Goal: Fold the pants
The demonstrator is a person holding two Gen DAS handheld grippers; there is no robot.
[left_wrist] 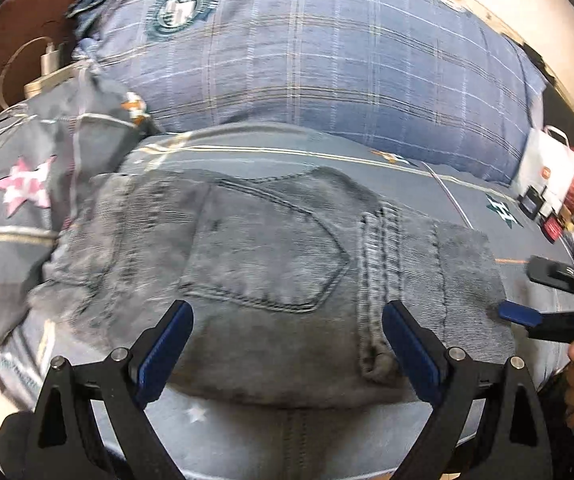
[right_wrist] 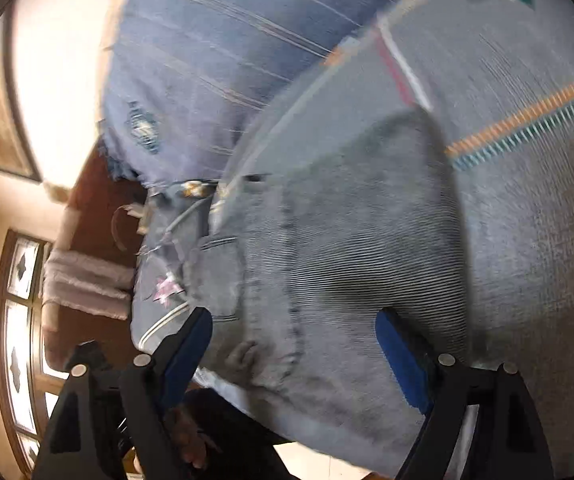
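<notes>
Grey denim pants (left_wrist: 271,264) lie folded into a compact stack on the bed, back pocket up, waistband seam to the right. My left gripper (left_wrist: 287,320) is open and empty, hovering over the near edge of the stack with one finger on each side. My right gripper (right_wrist: 293,328) is open and empty, rolled sideways over the right end of the pants (right_wrist: 347,260); it also shows in the left wrist view (left_wrist: 527,300) at the right edge, just off the fabric. The right wrist view is blurred.
The bed sheet (left_wrist: 467,200) is grey with stars and stripes. A blue plaid pillow (left_wrist: 327,52) lies behind the pants. A charger and cables (left_wrist: 47,64) sit at the far left. Bags and boxes (left_wrist: 555,184) stand at the right. A window (right_wrist: 23,340) is in the right wrist view.
</notes>
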